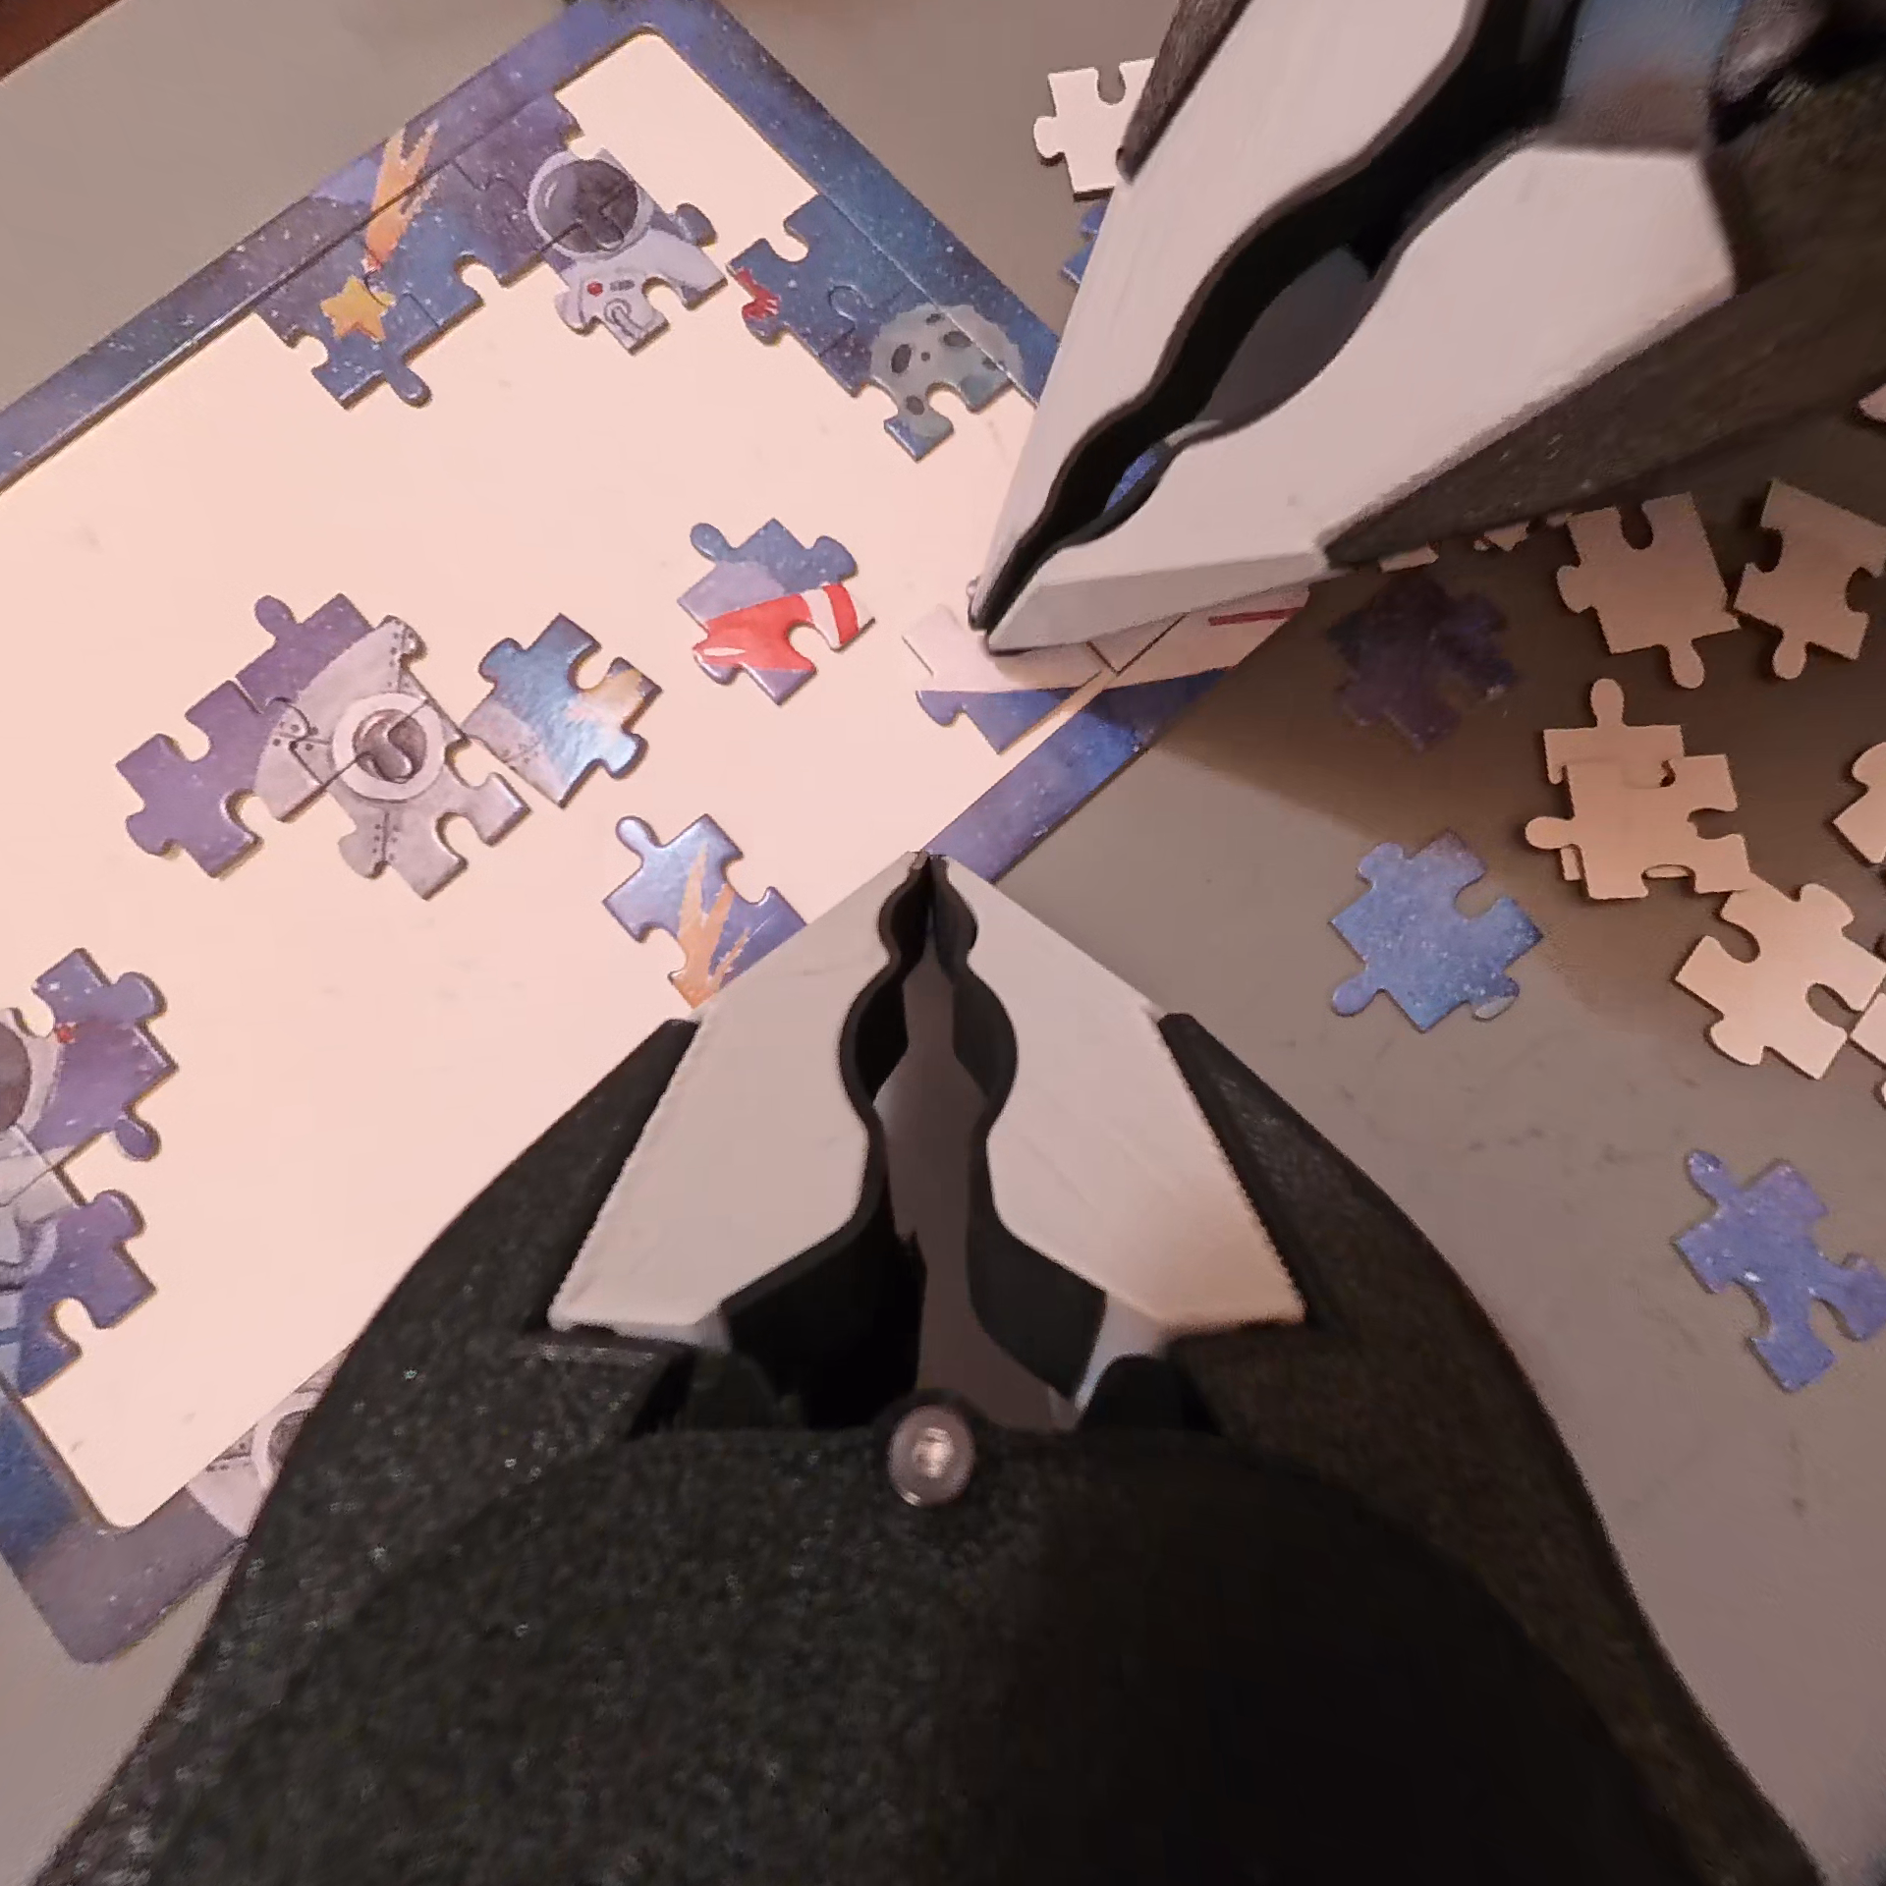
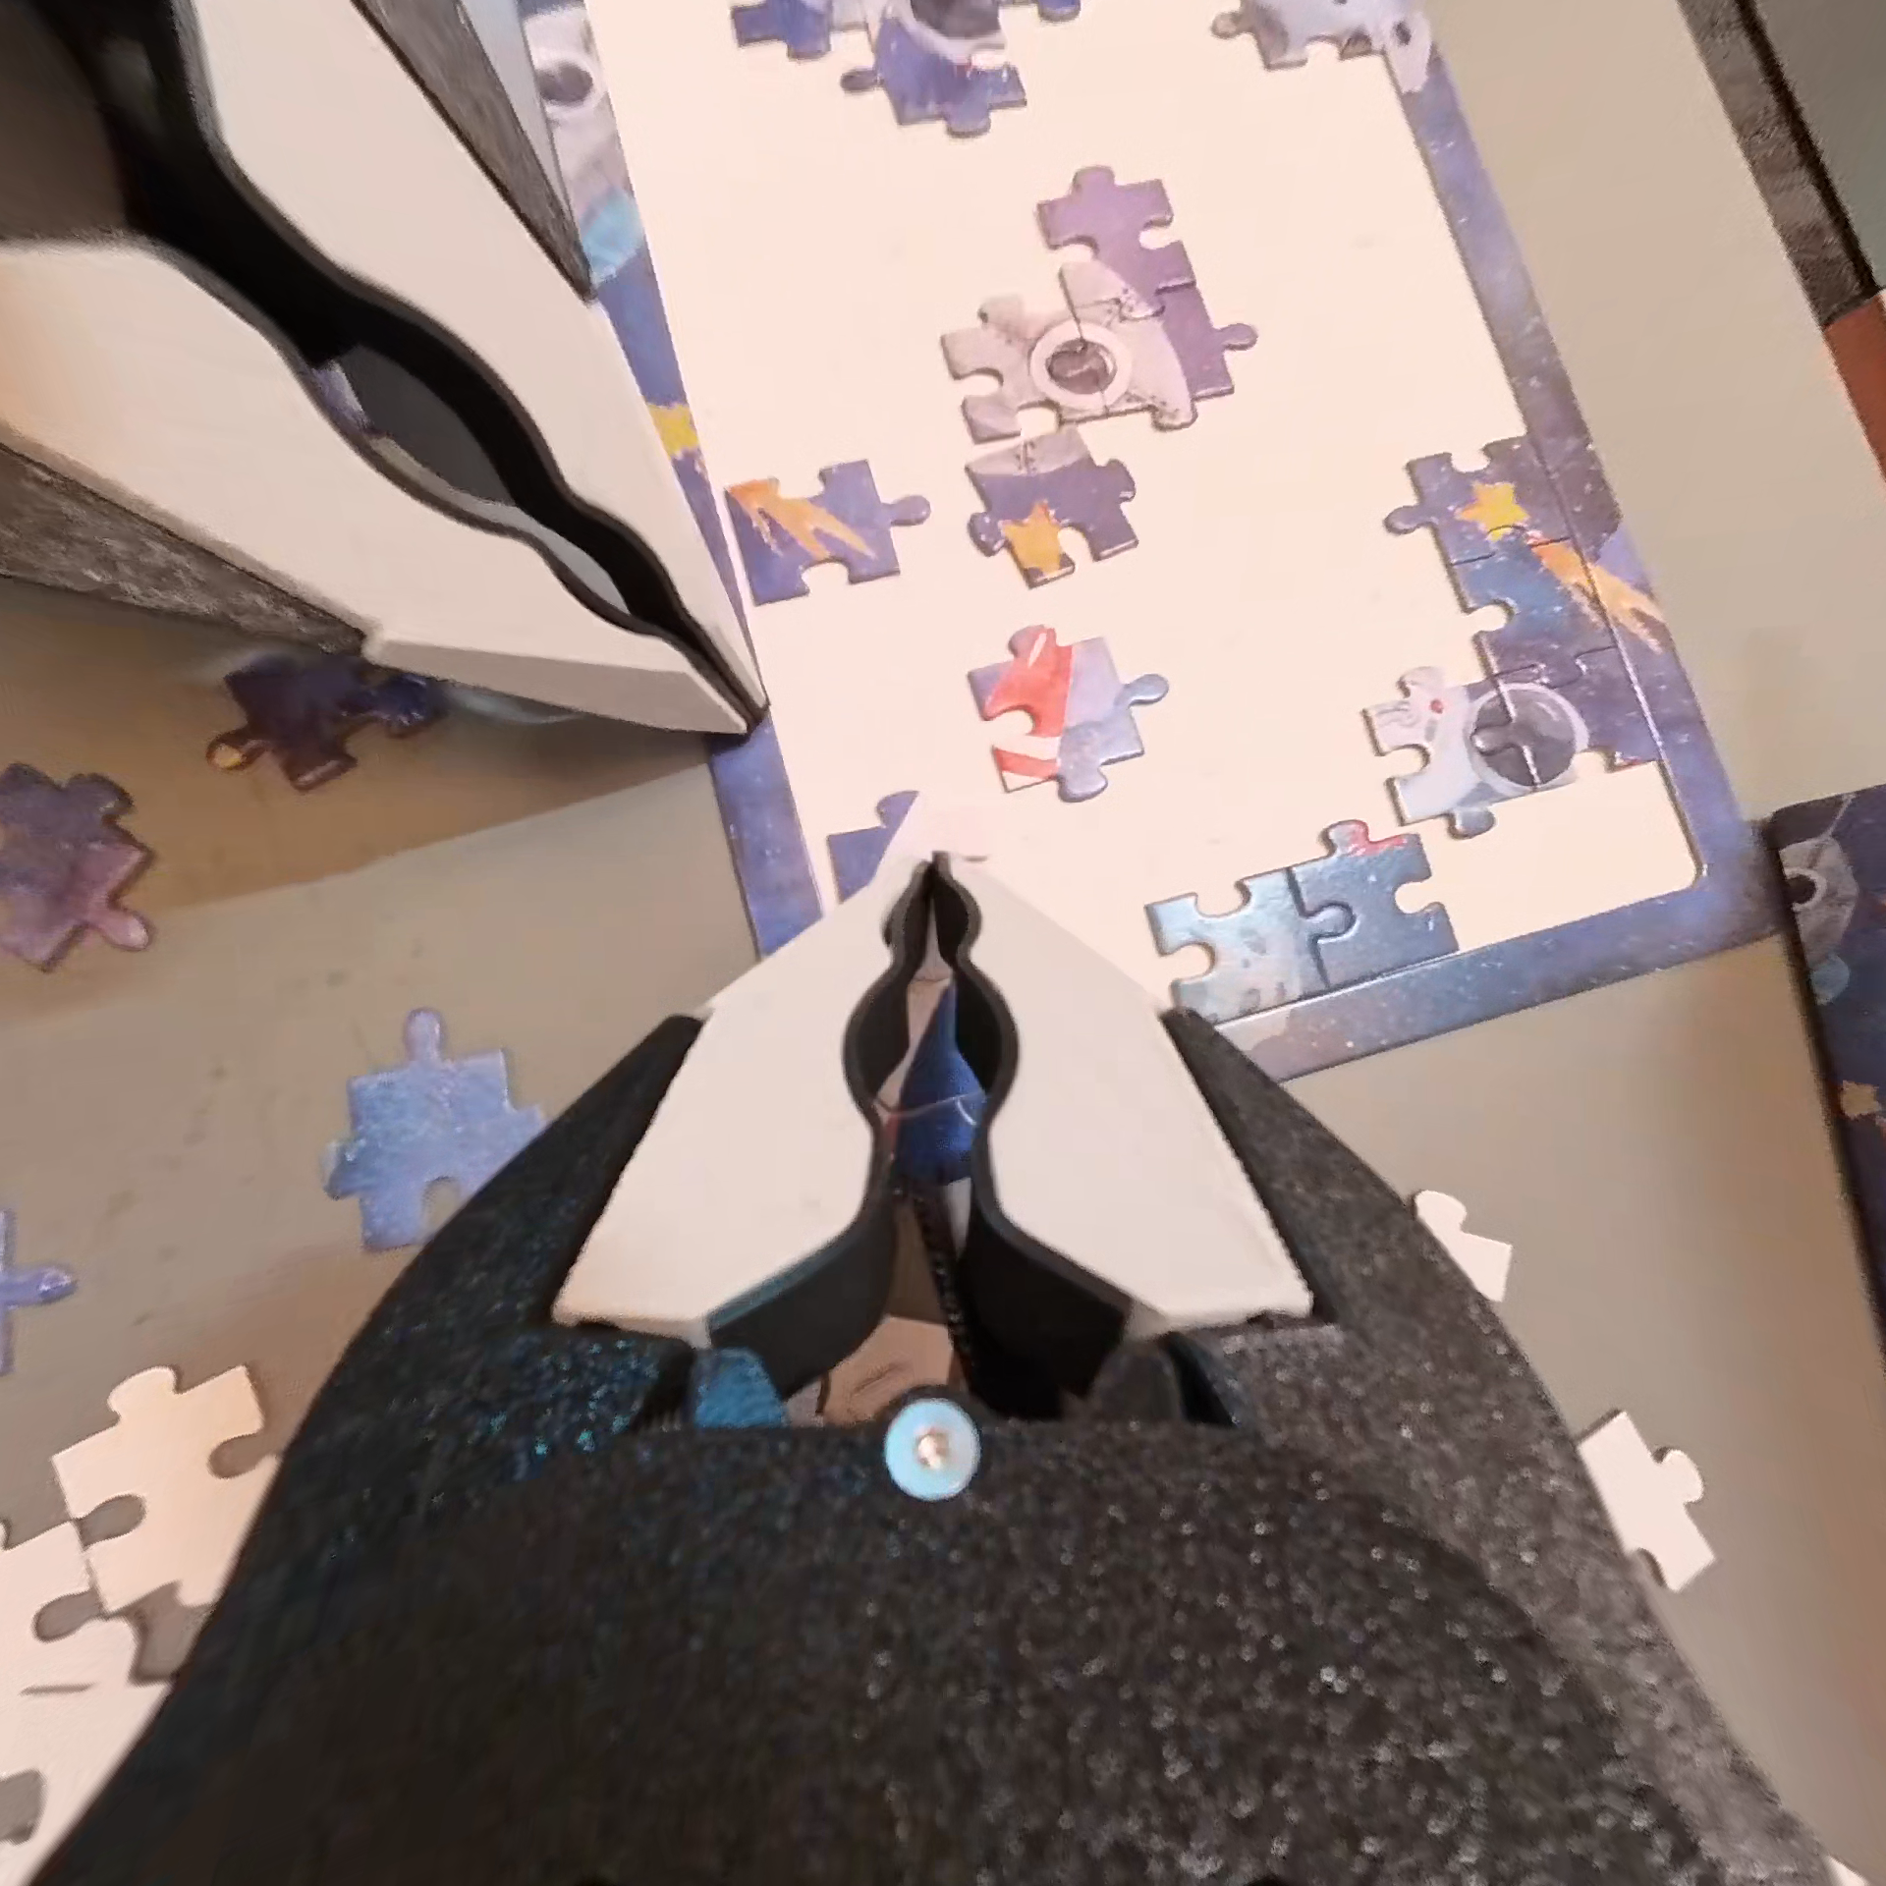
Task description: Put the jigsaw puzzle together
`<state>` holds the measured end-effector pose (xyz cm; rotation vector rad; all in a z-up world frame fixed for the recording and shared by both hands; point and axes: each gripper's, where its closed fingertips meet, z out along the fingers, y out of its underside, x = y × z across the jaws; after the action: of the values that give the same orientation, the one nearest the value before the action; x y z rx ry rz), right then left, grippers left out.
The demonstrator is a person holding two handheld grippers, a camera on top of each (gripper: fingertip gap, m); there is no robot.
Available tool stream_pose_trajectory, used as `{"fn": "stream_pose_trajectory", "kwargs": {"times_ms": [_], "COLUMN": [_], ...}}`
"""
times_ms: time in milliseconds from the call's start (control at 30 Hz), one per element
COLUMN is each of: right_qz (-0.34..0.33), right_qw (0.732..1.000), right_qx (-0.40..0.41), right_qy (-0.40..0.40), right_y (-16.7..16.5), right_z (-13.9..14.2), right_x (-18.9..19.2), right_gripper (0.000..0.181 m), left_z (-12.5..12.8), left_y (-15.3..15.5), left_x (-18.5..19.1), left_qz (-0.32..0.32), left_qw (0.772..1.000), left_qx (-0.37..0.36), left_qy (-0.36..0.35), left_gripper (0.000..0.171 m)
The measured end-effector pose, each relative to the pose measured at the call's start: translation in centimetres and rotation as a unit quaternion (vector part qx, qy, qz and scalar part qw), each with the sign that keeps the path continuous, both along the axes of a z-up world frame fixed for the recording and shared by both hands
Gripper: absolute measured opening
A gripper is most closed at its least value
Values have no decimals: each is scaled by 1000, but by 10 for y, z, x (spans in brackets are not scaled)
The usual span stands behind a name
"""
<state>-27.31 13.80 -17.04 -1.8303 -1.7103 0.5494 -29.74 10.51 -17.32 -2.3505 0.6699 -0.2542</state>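
Inside blue puzzle frame [image 1: 1072,760], scattered space-themed pieces [image 1: 776,612]

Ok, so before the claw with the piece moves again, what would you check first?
1. Right claw gripping the puzzle piece: ok, shut on it at the tray border.
2. Piece picture-side up: cannot tell; its pale back faces the left wrist view.
3. Left claw out of the way: ok, shut, empty, apart from the right one.
4. Room to set it down: ok, bare tray floor beside the red-striped piece.
5. Where it fits: cannot tell, its picture is mostly hidden.
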Motion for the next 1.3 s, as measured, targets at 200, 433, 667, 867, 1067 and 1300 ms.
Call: {"fn": "stream_pose_trajectory", "kwargs": {"times_ms": [200, 433, 667, 867, 1067, 1300], "right_qz": [33, 42, 6, 42, 99, 94], "right_qw": [999, 999, 1000, 999, 995, 994], "right_qx": [4, 4, 15, 16, 13, 23], "right_qy": [-13, 9, 12, -4, 15, 51], "right_y": [-4, 1, 12, 2, -1, 0], "right_z": [-1, 10, 11, -1, -2, 22], "right_x": [7, 11, 16, 6, 2, 5], "right_gripper": [0, 0, 0, 0, 0, 0], "left_z": [0, 0, 0, 0, 0, 9], "left_y": [0, 0, 0, 0, 0, 9], "left_x": [0, 0, 0, 0, 0, 9], "left_qz": [1, 1, -1, -1, -1, 2], "left_qw": [1000, 1000, 1000, 1000, 1000, 999], "left_qx": [-4, 0, 1, 2, 2, -14], "left_qy": [-14, -9, -7, -7, -7, -40], "left_gripper": [0, 0, 0, 0, 0, 0]}}
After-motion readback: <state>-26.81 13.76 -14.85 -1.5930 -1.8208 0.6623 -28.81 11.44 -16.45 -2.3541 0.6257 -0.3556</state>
